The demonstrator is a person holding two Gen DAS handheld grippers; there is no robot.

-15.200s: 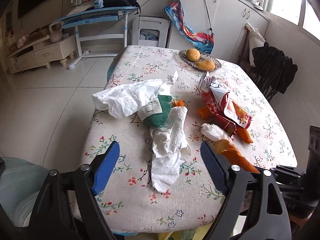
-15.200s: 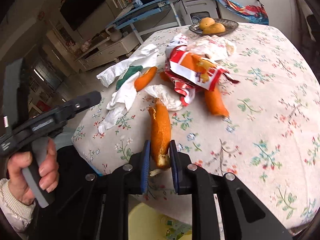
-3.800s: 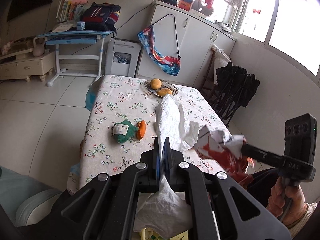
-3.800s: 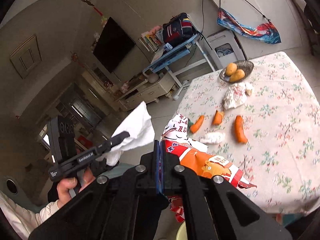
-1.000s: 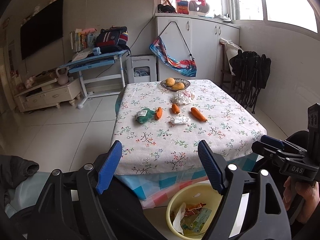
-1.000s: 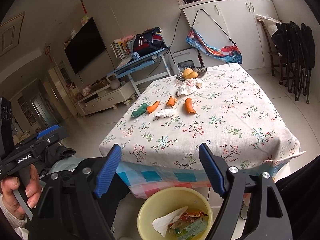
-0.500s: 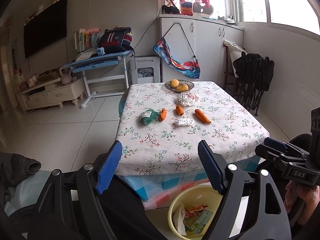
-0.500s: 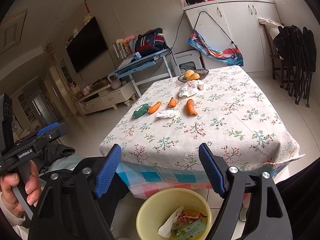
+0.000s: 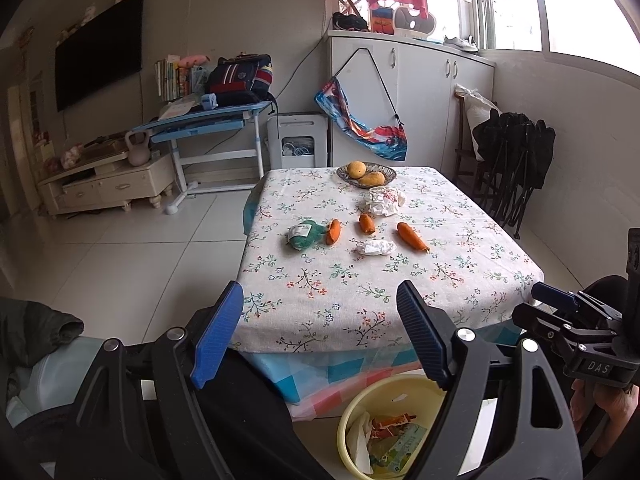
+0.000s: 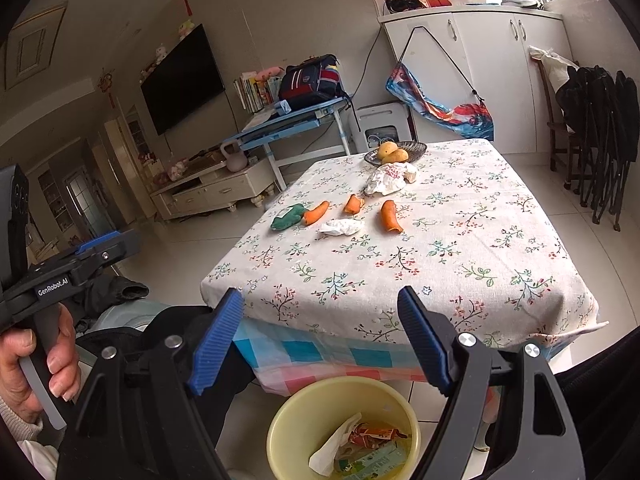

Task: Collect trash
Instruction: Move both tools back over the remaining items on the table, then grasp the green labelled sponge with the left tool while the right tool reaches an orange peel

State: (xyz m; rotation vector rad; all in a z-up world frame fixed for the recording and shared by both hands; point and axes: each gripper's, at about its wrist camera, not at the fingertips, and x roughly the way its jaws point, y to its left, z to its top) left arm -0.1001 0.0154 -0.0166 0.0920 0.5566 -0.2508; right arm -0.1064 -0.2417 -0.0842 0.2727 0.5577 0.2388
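While both grippers hang wide apart and hold nothing above the yellow bin [image 10: 344, 432], more trash waits on the table [image 9: 440, 280].

For the next pick, the left gripper [image 9: 320, 332] or right gripper [image 10: 320, 336] would best reach past the near edge to the small crumpled tissue [image 9: 376, 247], closing squarely on its bulk. A bigger paper wad [image 9: 383, 201] lies touching or just short of the fruit dish [image 9: 366, 174]. Three carrot pieces [image 9: 412, 237] and a green pouch [image 9: 306, 235] surround the tissue and could be nudged.
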